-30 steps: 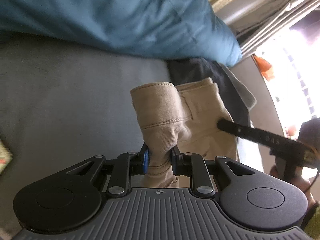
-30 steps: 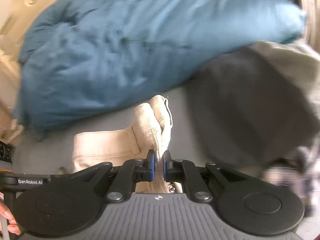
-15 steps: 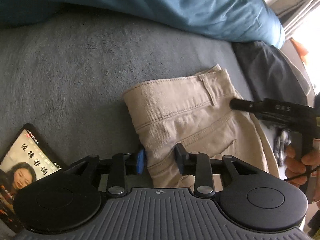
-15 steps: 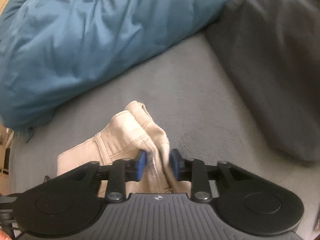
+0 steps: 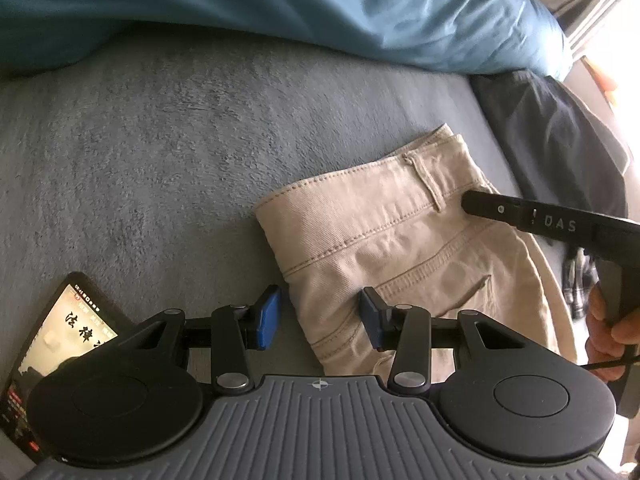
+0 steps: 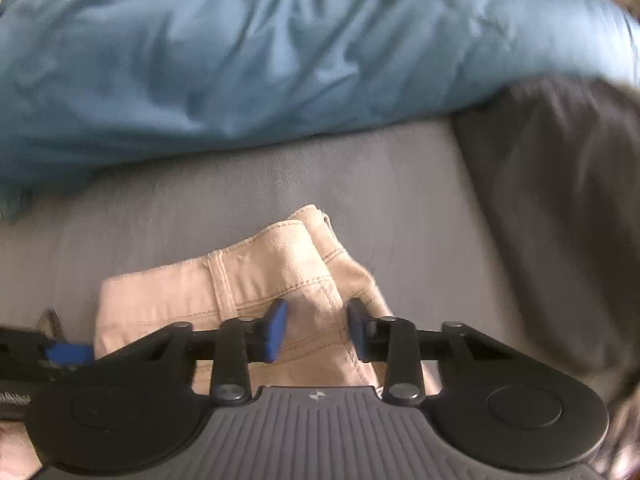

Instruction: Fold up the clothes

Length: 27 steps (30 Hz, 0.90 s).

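Trousers (image 5: pixel 404 240): beige, folded, lying flat on grey bed cover (image 5: pixel 168 152), at about 3 o'clock from centre in the left wrist view; a second ago bunched and lifted off the cover.
Left gripper (image 5: pixel 320 320): released, jaws opening; left edge of the fold between the pads but not pressed; a second ago clenched on the cloth.
Right gripper (image 6: pixel 316 330): jaws closing, yet a gap shows either side of the waistband ridge; not grasping.
Surroundings: blue duvet (image 5: pixel 320 12) at 12 o'clock, dark garment (image 5: pixel 560 152) at 2 o'clock, phone (image 5: pixel 52 340) at 8 o'clock.
Meaning: fold laid down and let go; probably finished for this garment, apart from smoothing or another fold.
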Each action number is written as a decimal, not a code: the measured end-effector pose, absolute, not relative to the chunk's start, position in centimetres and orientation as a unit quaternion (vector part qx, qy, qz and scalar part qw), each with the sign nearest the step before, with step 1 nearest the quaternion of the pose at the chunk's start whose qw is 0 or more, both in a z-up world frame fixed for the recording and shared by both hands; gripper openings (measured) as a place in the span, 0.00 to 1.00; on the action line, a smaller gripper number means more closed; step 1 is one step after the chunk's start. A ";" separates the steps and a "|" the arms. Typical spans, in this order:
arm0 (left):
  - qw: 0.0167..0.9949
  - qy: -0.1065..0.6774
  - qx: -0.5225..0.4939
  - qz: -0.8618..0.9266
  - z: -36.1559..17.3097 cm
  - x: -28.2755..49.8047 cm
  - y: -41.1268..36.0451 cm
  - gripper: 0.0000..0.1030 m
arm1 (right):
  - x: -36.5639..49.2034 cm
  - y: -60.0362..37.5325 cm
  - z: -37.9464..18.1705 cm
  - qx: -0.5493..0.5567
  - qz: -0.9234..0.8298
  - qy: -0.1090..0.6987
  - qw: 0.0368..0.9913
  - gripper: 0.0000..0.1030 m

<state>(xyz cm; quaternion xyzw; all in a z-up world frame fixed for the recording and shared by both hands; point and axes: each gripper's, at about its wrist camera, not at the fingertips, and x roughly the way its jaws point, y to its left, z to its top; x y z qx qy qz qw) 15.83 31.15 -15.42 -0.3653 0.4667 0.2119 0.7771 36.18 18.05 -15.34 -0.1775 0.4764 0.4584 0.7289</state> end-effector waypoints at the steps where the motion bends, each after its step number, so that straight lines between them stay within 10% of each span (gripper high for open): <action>1: 0.778 0.468 -0.363 0.211 -15.4 15.9 31.1 0.41 | 35.9 17.9 -15.3 -0.175 0.453 0.474 0.734 0.14; 20: 0.798 0.472 -0.322 0.192 -15.8 18.0 30.2 0.41 | 35.0 19.9 -17.4 -0.180 0.407 0.414 0.794 0.07; 27: 0.796 0.478 -0.298 0.219 -15.2 18.0 29.4 0.44 | 37.2 9.1 -11.4 0.030 0.363 0.430 0.826 0.36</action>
